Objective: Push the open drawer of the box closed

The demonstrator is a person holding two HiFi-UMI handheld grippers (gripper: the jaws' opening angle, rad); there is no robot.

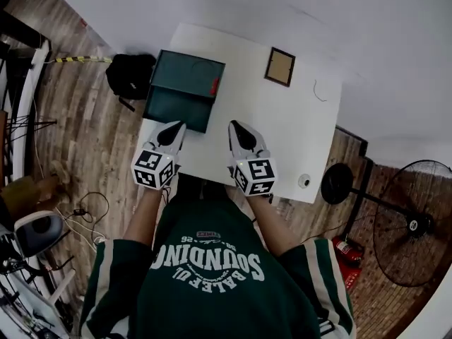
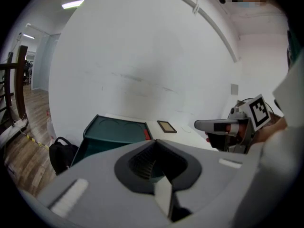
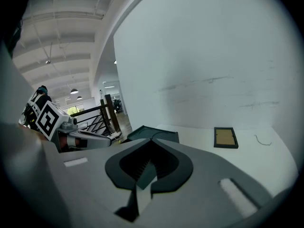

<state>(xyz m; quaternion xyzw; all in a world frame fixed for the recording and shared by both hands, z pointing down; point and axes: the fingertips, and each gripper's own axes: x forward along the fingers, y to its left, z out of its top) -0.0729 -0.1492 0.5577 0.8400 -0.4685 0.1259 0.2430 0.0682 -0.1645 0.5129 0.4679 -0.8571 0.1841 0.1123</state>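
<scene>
A dark green box [image 1: 189, 72] stands at the far left of the white table [image 1: 296, 133]. Its drawer [image 1: 176, 109] is pulled out toward me, and a red tab [image 1: 214, 86] shows on the box's right edge. My left gripper [image 1: 176, 127] hovers just in front of the drawer, shut and empty. Level with it to the right, my right gripper [image 1: 235, 127] is also shut and empty, over bare tabletop. In the left gripper view the box [image 2: 116, 129] lies ahead beyond the shut gripper [image 2: 154, 142]. The right gripper view shows the box [image 3: 154, 134] just past the gripper [image 3: 152, 140].
A small brown picture frame [image 1: 280, 66] lies on the table right of the box, with a thin wire [image 1: 318, 90] beyond it. A small white round object [image 1: 304, 181] sits at the near right edge. A black backpack [image 1: 131, 75] lies on the floor left of the table; a fan [image 1: 417, 224] stands at right.
</scene>
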